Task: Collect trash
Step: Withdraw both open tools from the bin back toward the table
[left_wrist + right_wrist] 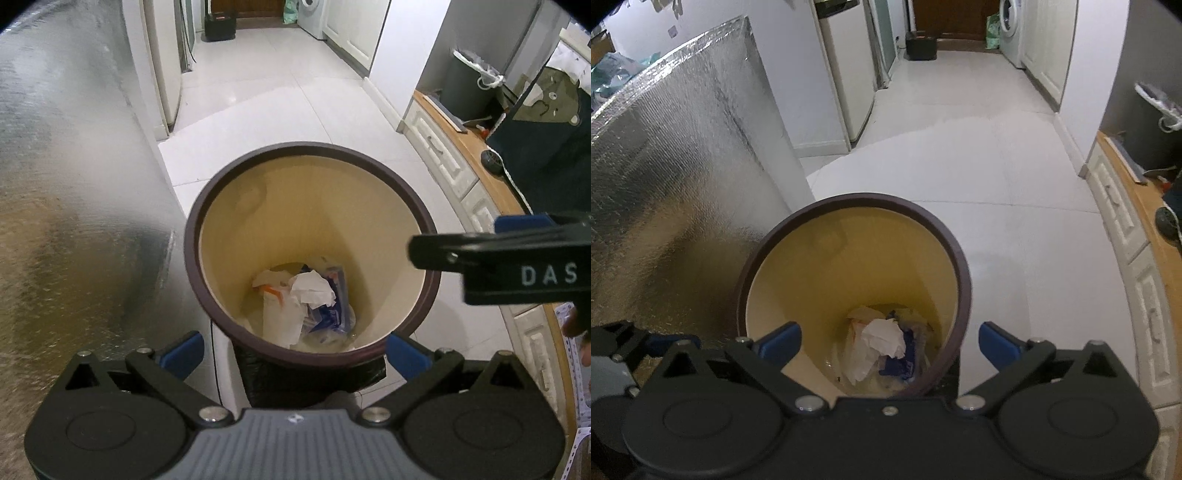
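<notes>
A round cream trash bin with a dark brown rim (pixel 258 155) stands on the white floor below both grippers; it also shows in the right wrist view (pixel 964 280). Crumpled white paper (pixel 314 290) and a blue-printed plastic wrapper (pixel 338 314) lie at its bottom, also seen as paper (pixel 882 338) in the right wrist view. My left gripper (pixel 295 350) is open and empty above the bin's near rim. My right gripper (pixel 890 345) is open and empty over the bin; its body (pixel 517 266) shows at the right in the left wrist view.
A silver foil-covered panel (pixel 74 184) stands close on the left. A wooden counter with white cabinets (pixel 461 147) runs along the right, with a dark bin (pixel 469 88) on it. White tiled floor (pixel 277 92) stretches ahead to a washing machine (pixel 1012 29).
</notes>
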`<state>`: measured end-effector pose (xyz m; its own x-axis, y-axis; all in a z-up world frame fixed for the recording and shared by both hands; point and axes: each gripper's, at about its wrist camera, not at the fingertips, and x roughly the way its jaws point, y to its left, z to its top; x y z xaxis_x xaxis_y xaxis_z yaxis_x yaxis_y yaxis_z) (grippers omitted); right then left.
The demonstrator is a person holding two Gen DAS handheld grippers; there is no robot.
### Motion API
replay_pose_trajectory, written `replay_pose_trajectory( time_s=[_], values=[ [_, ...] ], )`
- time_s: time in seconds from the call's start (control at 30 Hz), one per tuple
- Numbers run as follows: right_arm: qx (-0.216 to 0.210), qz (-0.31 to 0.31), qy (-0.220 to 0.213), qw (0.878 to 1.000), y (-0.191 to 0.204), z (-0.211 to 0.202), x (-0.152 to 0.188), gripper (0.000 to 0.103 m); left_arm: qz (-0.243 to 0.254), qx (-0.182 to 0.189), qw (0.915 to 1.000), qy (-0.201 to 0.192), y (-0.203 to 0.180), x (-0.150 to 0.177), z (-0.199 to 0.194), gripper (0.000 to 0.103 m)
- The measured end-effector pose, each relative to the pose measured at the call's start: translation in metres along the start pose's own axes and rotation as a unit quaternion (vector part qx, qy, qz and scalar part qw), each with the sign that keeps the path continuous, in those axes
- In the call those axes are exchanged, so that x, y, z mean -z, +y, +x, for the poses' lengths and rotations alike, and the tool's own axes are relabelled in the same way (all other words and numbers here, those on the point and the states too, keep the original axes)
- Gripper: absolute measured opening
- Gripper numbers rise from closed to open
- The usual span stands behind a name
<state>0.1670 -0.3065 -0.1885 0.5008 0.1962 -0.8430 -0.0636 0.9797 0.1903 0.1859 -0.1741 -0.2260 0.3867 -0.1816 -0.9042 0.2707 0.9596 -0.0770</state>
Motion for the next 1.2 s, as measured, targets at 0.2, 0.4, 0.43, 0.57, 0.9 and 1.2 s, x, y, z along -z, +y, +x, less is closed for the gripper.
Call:
replay_pose_trajectory(
  time_s=[0.2, 0.4, 0.43, 0.57, 0.9, 1.2],
  values=[
    [0.013, 0.008, -0.014, 1.0, -0.005, -0.024, 0.016, 0.103, -0.013, -0.008, 0.9997, -0.018, 0.006, 0.006, -0.023, 0.103],
    [0.028, 0.002, -0.035, 0.999, -0.005, -0.057, 0.028, 0.103, -0.014, -0.01, 0.9987, -0.048, 0.008, 0.007, -0.05, 0.103],
    [0.031, 0.0, -0.04, 0.999, -0.004, -0.064, 0.029, 0.103, -0.013, -0.011, 0.9984, -0.054, 0.007, 0.007, -0.057, 0.103],
    [0.037, -0.004, -0.062, 0.997, -0.005, -0.091, 0.035, 0.103, -0.004, -0.007, 0.9964, -0.085, 0.005, 0.007, -0.083, 0.103],
    [0.053, -0.026, -0.132, 0.99, 0.009, -0.158, 0.04, 0.103, 0.006, -0.005, 0.9848, -0.174, 0.006, 0.0, -0.154, 0.103],
    [0.045, -0.055, -0.195, 0.978, 0.044, -0.201, 0.019, 0.103, 0.002, -0.006, 0.9648, -0.263, 0.029, -0.007, -0.225, 0.103]
  ],
)
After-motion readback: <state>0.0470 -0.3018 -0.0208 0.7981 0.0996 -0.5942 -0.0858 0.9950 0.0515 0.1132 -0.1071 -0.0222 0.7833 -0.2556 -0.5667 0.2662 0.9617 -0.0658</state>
